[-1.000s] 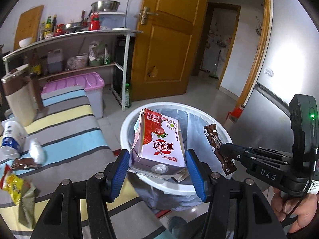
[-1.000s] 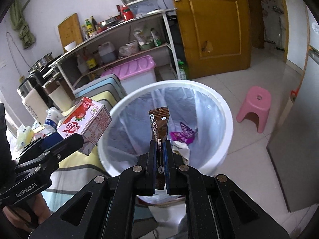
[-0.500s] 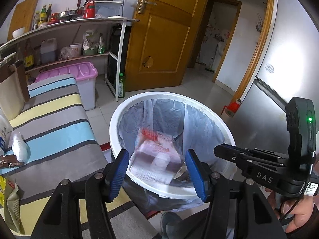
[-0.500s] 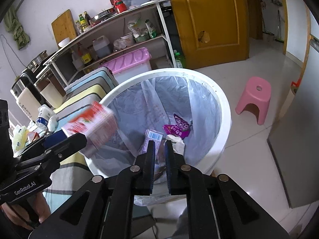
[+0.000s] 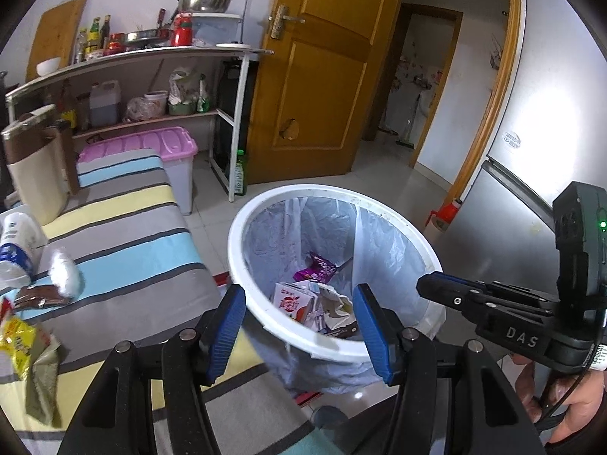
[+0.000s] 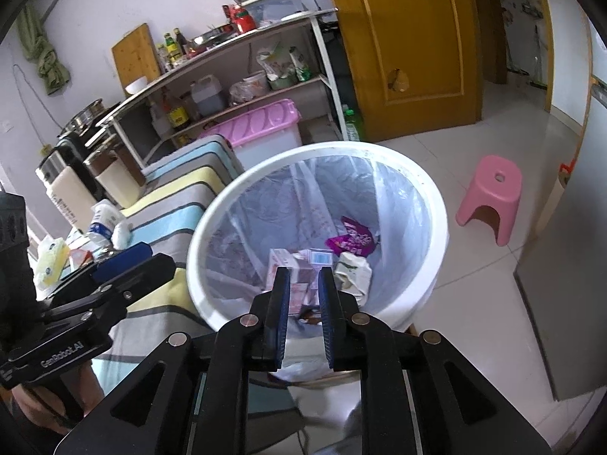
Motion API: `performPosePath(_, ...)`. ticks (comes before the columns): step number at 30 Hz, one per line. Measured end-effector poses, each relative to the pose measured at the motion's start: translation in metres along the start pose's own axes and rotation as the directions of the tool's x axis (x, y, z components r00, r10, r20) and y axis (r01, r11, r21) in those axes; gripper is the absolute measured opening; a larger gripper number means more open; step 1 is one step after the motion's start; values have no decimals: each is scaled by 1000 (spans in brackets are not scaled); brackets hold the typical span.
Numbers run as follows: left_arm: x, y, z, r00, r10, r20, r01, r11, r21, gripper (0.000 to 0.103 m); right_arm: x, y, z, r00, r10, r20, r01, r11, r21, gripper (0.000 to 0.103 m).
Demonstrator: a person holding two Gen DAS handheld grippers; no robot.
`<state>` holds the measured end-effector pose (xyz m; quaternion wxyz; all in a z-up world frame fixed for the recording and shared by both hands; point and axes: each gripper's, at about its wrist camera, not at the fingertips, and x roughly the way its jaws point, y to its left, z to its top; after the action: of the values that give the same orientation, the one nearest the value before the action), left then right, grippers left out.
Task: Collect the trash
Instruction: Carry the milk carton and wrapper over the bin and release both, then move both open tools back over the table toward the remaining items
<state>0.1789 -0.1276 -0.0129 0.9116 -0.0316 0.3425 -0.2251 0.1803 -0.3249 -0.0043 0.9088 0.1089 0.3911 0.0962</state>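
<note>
A second ago your left hand-held gripper held a strawberry milk carton over the bin, and your right hand-held gripper pinched a brown snack wrapper upright. Both pieces have since dropped. The carton now lies inside the white trash bin, and the brown wrapper is no longer between the right fingers; you cannot pick it out for certain among the trash.

Your left hand-held gripper hangs over the bin's near rim, its blue pads wide apart with nothing between them. The carton lies below and just beyond the pads, on the bin's floor near the near wall. Your right hand-held gripper also points down into the bin from the near rim; its jaws are narrow and opening, with nothing held. The carton and other scraps show through the gap, well below the fingertips.

The carton is white and pink with a red strawberry print, lying on its side and looking crumpled. Beside it rest a purple wrapper toward the bin's far side and a crushed whitish carton. The bin is lined with a thin clear bag.

To the left, on the striped counter, more trash waits: a yellow packet at the near left edge, a brown wrapper and a white wad further in.
</note>
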Motion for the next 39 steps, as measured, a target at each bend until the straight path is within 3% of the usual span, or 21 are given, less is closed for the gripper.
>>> performPosePath(13, -70, 26, -23, 992, 104, 72, -100, 993, -55, 59, -20, 54, -13, 994, 108, 15, -106, 989, -103, 22)
performPosePath(17, -88, 38, -32, 987, 137, 83, -131, 988, -79, 59, -23, 69, -17, 990, 137, 8, -135, 983, -126, 34)
performPosePath(39, -154, 91, -67, 950, 293, 107, -269, 943, -195, 59, -18, 135, -34, 969, 243, -49, -248, 944, -216, 35)
